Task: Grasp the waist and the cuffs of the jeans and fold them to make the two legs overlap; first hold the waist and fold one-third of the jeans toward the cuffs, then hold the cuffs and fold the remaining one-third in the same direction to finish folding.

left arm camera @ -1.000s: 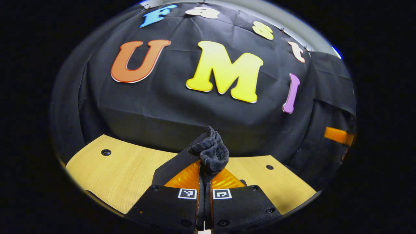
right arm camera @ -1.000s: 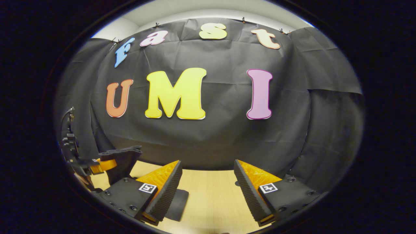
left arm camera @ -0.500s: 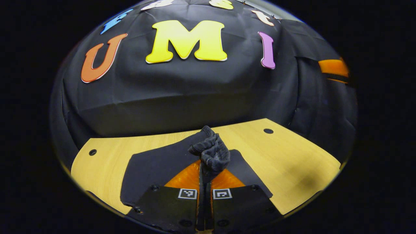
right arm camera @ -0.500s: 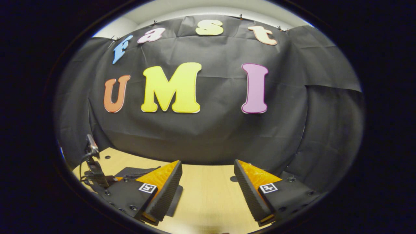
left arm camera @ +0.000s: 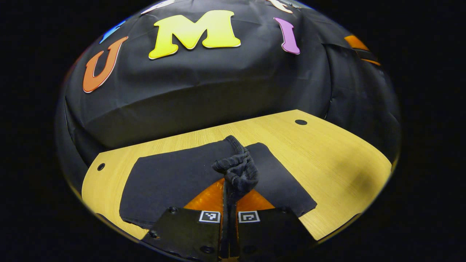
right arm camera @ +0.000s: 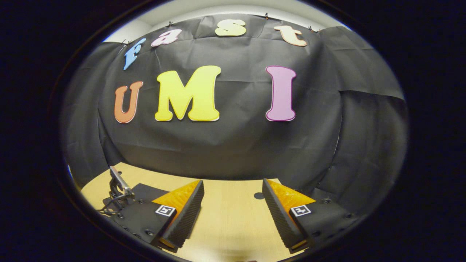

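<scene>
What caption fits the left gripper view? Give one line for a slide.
Left gripper shut on a bunched edge of the dark jeans, which lie folded on the wooden table.

A light wooden table (left arm camera: 327, 153) with small round holes (left arm camera: 300, 122) stands before a black cloth wall (right arm camera: 233, 145).

Black claw (right arm camera: 231, 203) mounts, square coded markers

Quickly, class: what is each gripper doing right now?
Left gripper: shut on a bunched fold of the jeans.
Right gripper: open, holding nothing, above the table.
</scene>
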`<state>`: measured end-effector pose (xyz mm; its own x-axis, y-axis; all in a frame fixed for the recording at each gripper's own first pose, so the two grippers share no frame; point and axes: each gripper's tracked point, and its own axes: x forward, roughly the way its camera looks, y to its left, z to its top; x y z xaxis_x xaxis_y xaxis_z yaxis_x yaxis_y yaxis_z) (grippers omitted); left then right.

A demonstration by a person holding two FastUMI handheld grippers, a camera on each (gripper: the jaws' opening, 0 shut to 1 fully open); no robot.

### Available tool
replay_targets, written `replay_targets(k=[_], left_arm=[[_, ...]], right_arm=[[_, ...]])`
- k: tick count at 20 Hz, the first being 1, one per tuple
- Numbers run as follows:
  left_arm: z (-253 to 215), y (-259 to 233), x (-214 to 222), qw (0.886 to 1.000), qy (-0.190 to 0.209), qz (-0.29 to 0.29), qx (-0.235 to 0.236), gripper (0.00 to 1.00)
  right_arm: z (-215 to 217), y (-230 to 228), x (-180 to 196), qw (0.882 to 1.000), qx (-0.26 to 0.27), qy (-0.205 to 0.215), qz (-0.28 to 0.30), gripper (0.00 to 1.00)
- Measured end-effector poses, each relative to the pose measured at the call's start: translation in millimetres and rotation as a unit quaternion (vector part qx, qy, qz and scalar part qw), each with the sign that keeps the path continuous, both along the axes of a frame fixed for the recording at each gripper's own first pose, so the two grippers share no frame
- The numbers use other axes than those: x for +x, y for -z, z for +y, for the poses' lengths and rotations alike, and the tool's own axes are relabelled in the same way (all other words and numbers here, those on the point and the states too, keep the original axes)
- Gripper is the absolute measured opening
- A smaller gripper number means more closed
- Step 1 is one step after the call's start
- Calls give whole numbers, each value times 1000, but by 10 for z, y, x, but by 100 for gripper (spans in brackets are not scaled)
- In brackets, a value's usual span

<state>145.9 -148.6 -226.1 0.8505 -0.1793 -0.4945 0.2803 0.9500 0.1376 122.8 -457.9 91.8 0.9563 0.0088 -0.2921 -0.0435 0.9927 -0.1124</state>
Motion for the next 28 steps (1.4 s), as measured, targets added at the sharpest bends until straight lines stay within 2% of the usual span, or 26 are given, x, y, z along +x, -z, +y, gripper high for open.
replay_targets(k=[1, 2, 3, 5, 6, 8, 11, 12, 13, 14, 16, 19, 20, 21, 22, 25, 26, 28], left_arm=[[-54, -4, -18, 1000, 15, -6, 17, 0], [-150, 28, -77, 999, 35, -2, 21, 29], [-209, 122, -124, 999, 44, 5, 26, 22], [-251, 123, -145, 998, 51, 3, 38, 75], [-283, 115, -151, 998, 55, 1, 39, 72], [-325, 29, -201, 998, 53, -1, 31, 77], [-471, -244, -299, 996, 72, -30, 31, 84], [-476, -401, -329, 995, 78, -45, 33, 87], [-434, -545, -330, 995, 75, -63, 32, 96], [-366, -728, -340, 994, 69, -79, 28, 98], [-146, -1117, -361, 992, 50, -111, 18, 99], [303, -1655, -363, 989, 0, -147, -13, 99], [480, -1828, -379, 987, -17, -159, -21, 94], [650, -1993, -426, 985, -32, -168, -28, 99], [803, -2138, -468, 983, -46, -177, -34, 94], [1177, -2492, -614, 975, -79, -201, -51, 94], [1276, -2589, -671, 973, -86, -208, -53, 99], [1425, -2740, -757, 969, -98, -219, -56, 99]], right_arm=[[-20, 22, -2, 1000, 1, 1, 3, 99], [-27, 46, -10, 1000, 2, 3, 7, 99], [-26, 72, -14, 1000, 3, 3, 10, 99], [-22, 77, -20, 1000, 2, 3, 12, 99], [-37, 85, -35, 1000, -4, 3, 10, 99], [-89, 162, -78, 1000, -16, 5, 17, 99], [-108, 230, -132, 999, -14, 12, 28, 99], [-79, 214, -143, 1000, -12, 11, 27, 99], [-36, 195, -151, 1000, -12, 9, 24, 99], [14, 167, -152, 1000, -15, 6, 21, 99], [144, 100, -154, 1000, -14, 0, 13, 99], [449, 2, -148, 1000, 2, -15, 1, 99], [568, -40, -153, 1000, 5, -21, -3, 99], [689, -73, -156, 1000, 9, -29, -7, 99], [815, -113, -162, 999, 12, -36, -12, 99], [1191, -215, -198, 998, 22, -60, -23, 99], [1312, -255, -218, 997, 25, -68, -26, 99], [1515, -381, -271, 995, 31, -83, -38, 99]])
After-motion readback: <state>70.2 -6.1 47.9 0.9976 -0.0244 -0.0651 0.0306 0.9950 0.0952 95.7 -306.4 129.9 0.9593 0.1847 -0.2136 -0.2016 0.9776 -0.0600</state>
